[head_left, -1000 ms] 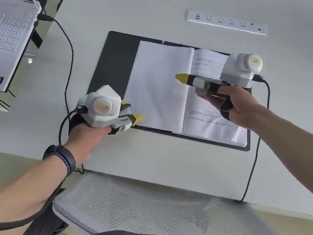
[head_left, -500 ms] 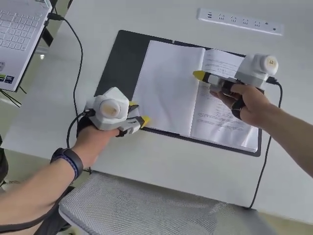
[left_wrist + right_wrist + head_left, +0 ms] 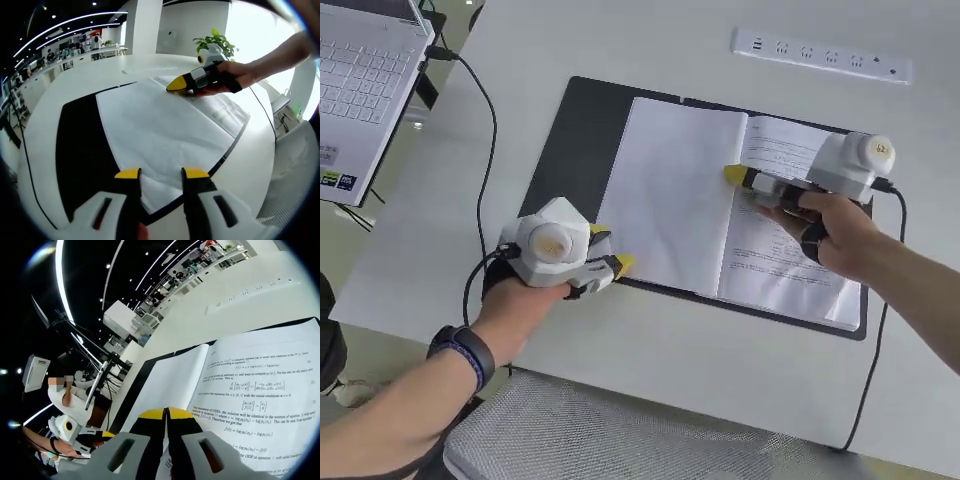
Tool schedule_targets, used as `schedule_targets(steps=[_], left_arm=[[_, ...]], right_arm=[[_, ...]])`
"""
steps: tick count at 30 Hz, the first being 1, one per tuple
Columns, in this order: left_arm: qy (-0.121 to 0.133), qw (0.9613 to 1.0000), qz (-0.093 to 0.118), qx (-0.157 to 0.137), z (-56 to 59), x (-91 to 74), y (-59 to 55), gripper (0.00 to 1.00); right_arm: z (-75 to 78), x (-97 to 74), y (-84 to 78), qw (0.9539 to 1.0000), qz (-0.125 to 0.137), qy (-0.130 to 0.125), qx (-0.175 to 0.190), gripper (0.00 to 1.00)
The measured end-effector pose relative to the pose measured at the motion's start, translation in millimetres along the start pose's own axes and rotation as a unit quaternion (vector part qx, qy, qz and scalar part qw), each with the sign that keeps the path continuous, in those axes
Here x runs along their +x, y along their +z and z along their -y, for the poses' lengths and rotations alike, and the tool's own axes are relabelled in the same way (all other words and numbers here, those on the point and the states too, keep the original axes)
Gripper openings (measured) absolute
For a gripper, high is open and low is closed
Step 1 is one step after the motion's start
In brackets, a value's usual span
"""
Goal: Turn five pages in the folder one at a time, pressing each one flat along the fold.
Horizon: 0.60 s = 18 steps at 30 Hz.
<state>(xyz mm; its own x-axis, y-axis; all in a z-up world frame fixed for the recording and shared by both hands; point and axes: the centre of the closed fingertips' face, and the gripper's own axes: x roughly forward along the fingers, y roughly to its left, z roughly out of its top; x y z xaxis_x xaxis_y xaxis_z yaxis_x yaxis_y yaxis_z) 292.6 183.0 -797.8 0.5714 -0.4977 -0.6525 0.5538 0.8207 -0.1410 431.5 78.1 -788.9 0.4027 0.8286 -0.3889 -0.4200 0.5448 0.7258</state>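
Head view with both gripper views. The folder (image 3: 570,140) lies open on the white table (image 3: 620,40), its black cover exposed toward 9 o'clock. A blank turned page (image 3: 670,190) lies left of the fold (image 3: 730,235), and a printed page (image 3: 790,260) lies right of it. The fold runs roughly from 12 to 6 o'clock.

The right gripper (image 3: 735,175) is held with its yellow tips pressed together and nothing between them. The tips are set at the fold, toward its 12 o'clock end; contact with the paper appears likely but cannot be confirmed. The left gripper (image 3: 615,262) is seen with a narrow gap between its tips, empty, at the 7 o'clock corner of the turned page, just over the folder's lower edge.

The step in hand is judged to be the flattening of a turned page along the fold.

Possible faults:
- The paper may be creased or torn if the closed tips are dragged toward 6 o'clock under too much pressure.
- The turned page, pinned by neither gripper, may be skewed or lifted by that drag.
- The whole folder may be slid across the smooth table, since it is not held down.
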Motion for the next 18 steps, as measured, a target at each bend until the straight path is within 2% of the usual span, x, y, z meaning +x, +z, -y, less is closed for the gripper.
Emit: schedule_targets(steps=[2, 8, 11, 12, 14, 18], left_arm=[[-0.001, 1.0, -0.001, 0.001, 0.9, -0.3, 0.1, 0.31], [-0.002, 1.0, -0.002, 0.001, 1.1, -1.1, 0.5, 0.3], [-0.002, 1.0, -0.001, -0.002, 0.8, -1.0, 0.7, 0.3], [-0.002, 1.0, -0.001, -0.002, 0.9, -1.1, 0.8, 0.3], [-0.001, 1.0, 0.0, -0.003, 1.2, -1.3, 1.1, 0.3], [-0.002, 1.0, -0.001, -0.004, 1.0, -0.9, 0.7, 0.3]], right_arm=[[5.7, 2.9, 4.2, 1.0, 0.005, -0.001, 0.002, 0.0], [9.1, 7.1, 16.5, 0.9993, 0.03, -0.005, 0.021, 0.0], [22.6, 12.1, 26.5, 0.9985, 0.045, -0.013, 0.03, 0.0], [21.0, 13.6, 22.1, 0.9983, 0.048, -0.014, 0.031, 0.0], [20.7, 16.4, 26.8, 0.9973, 0.06, -0.017, 0.04, 0.0], [29.5, 22.1, 42.4, 0.9938, 0.087, -0.022, 0.065, 0.0]])
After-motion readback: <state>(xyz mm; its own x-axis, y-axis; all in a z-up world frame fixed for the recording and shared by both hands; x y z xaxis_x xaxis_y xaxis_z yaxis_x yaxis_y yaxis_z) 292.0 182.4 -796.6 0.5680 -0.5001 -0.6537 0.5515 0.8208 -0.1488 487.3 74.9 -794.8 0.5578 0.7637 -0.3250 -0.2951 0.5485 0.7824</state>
